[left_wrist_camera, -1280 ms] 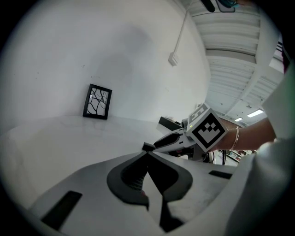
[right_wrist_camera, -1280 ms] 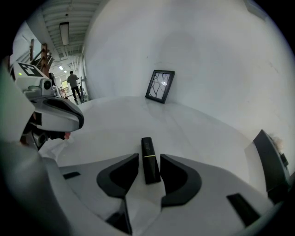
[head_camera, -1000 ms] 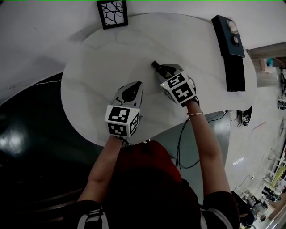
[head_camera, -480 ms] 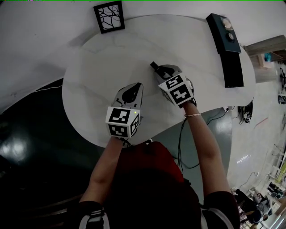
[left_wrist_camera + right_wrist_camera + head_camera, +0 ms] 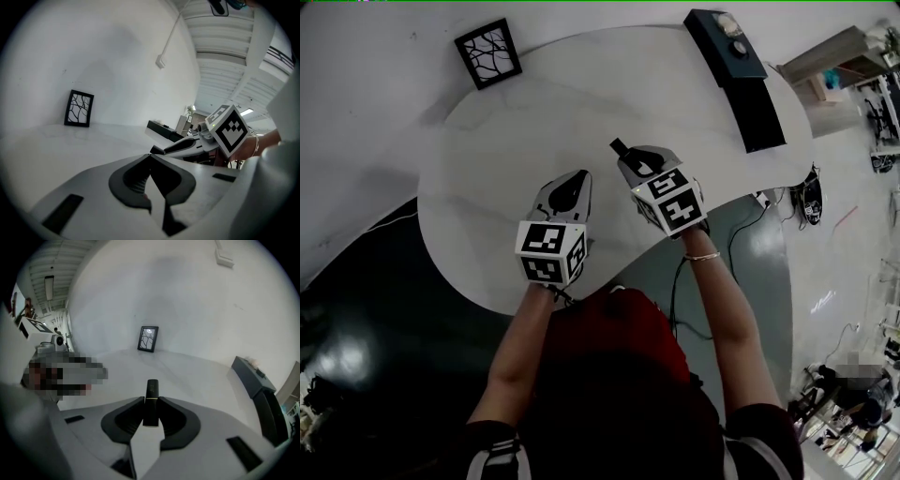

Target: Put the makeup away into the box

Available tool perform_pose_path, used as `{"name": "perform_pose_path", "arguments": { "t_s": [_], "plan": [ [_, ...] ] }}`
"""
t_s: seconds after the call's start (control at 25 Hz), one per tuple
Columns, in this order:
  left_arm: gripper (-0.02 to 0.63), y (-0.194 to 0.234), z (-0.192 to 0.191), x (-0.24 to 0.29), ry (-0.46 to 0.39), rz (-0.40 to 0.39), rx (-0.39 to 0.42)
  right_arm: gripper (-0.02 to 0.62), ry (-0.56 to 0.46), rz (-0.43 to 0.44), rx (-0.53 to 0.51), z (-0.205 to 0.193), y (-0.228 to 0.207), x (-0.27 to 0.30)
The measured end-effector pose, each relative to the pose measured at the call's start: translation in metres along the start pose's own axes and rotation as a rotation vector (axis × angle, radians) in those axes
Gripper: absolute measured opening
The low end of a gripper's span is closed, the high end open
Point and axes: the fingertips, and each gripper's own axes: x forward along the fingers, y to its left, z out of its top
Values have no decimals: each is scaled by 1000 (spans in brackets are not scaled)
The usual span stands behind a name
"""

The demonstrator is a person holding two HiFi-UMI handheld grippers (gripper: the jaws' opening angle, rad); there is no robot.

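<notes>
From the head view, the black box (image 5: 750, 94) sits at the far right edge of the white table (image 5: 487, 169). The right gripper (image 5: 625, 157) hangs over the middle of the table, well short of the box and to its left, with a black lipstick tube (image 5: 617, 147) poking out past its tips. The left gripper (image 5: 579, 178) is just beside it, on the side away from the box. A small framed picture (image 5: 489, 53) stands at the far edge, well left of the box.

In the left gripper view, the left gripper (image 5: 150, 157) has its jaws pressed together with nothing between them. The box (image 5: 161, 129) lies ahead and to the right, with the right gripper (image 5: 161, 150) in front of it.

In the right gripper view, the right gripper (image 5: 151, 405) clamps the lipstick tube (image 5: 151, 390) upright between its pads, the jaws only as far apart as the tube is wide. The box (image 5: 255, 380) is off to the right, apart from the tube.
</notes>
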Motion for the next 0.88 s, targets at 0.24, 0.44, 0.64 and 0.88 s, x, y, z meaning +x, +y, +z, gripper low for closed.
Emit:
{"name": "perform_pose_path", "arguments": {
  "t_s": [0.24,0.44,0.64,0.88],
  "plan": [
    [23,-31,-2,13,27,-71,42,104,1,-89,69,-22,-22,-32],
    [23,-56,-4,23,39,-129,67,104,0,-158,122,-38,-39,-56],
    [23,-85,-5,30,49,-173,91,104,6,-197,159,-58,-50,-79],
    [23,-117,-5,46,70,-209,131,104,-51,-240,202,-84,-75,-100]
  ]
}}
